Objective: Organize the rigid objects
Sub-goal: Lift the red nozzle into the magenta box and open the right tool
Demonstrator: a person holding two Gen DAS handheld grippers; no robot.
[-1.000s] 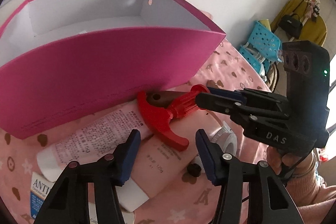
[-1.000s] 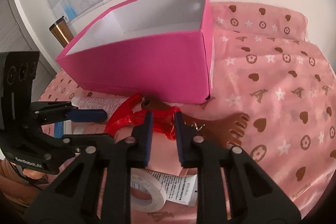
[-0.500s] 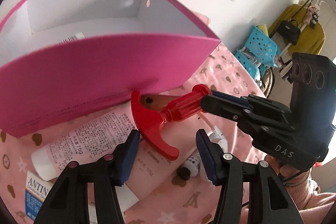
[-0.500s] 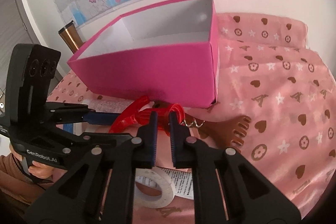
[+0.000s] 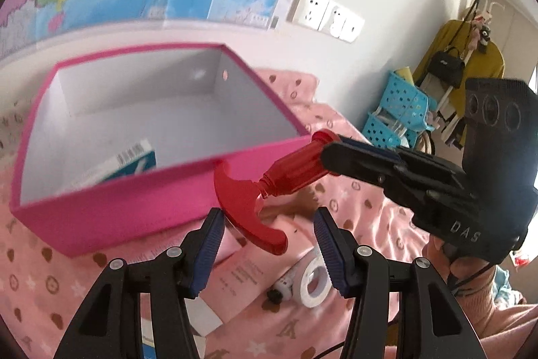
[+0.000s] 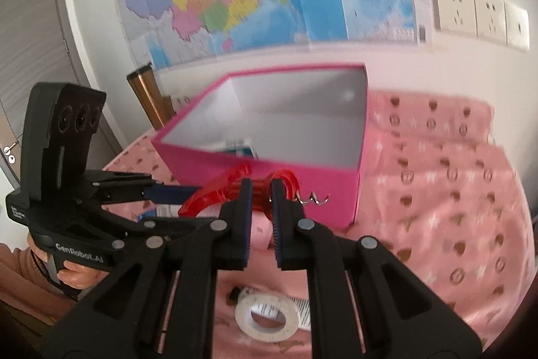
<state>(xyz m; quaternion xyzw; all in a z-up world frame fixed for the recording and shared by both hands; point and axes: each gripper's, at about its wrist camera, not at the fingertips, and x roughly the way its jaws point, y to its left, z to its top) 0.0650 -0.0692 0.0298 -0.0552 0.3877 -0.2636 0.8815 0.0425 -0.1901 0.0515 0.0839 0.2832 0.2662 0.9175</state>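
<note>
Gripping red corkscrew by its handle, right gripper holds it in the air, in front of the pink box near wall. Left gripper fingers apart, nothing between them, just below the corkscrew.

The box stands on the tabletop toward its back edge, a carton inside it. The corkscrew hangs before the box's front wall. The tape roll lies nearer the front edge, tubes beside it.
</note>
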